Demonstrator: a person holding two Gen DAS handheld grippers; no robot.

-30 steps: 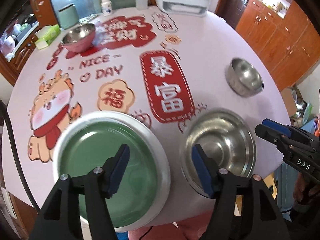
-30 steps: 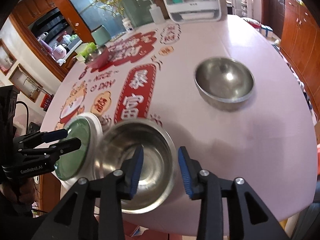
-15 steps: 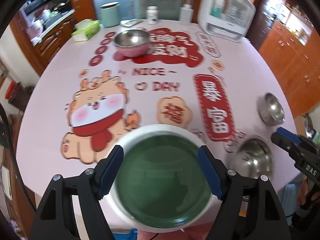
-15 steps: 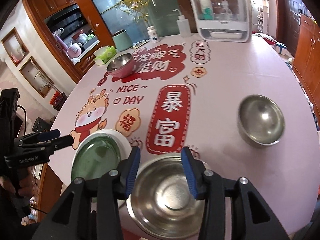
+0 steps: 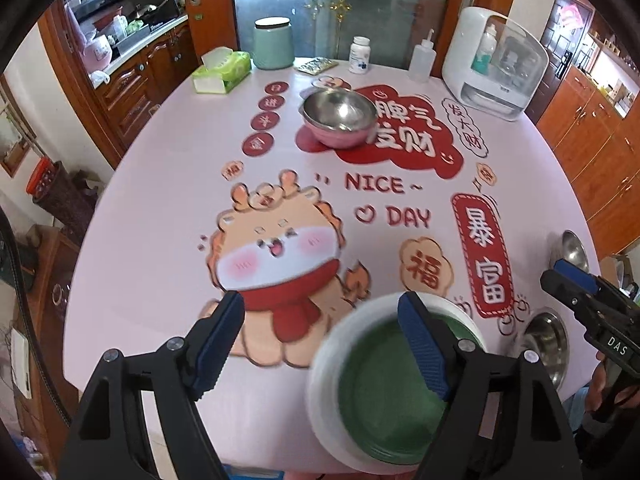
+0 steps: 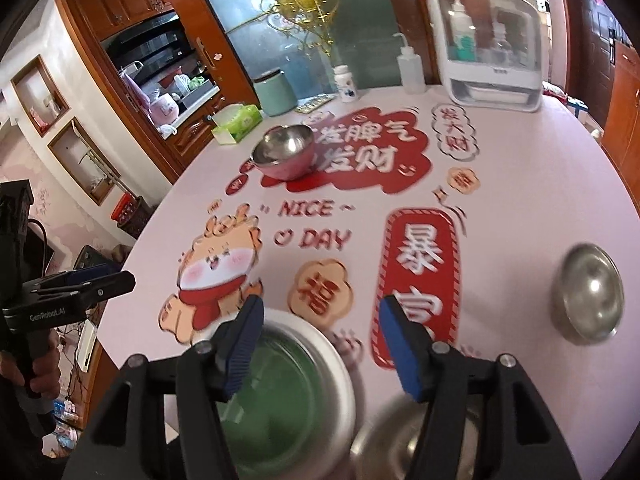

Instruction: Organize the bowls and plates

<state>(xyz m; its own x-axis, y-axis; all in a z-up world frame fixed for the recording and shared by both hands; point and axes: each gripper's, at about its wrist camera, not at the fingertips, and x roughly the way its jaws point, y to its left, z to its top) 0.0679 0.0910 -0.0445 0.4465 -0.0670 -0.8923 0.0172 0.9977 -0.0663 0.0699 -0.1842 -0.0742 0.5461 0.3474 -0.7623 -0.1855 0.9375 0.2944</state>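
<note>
Now both cameras have pulled back: the left gripper (image 5: pixel 320 340), fingers wide apart and empty, has drifted so the green plate (image 5: pixel 394 380) sits lower right, the pink bowl (image 5: pixel 338 118) upper centre; the right gripper (image 6: pixel 322 346), also apart, has swung off the steel bowl (image 6: pixel 404 446). Nothing grasped yet on the worktop (image 5: pixel 160 216); small bowl (image 6: pixel 588 294) waits right

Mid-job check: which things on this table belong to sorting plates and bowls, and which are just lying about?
Job: green plate, steel bowl beside it, small steel bowl, pink-sided bowl.

Lying about: tissue box, teal canister, pill bottle, squeeze bottle, white cabinet.
</note>
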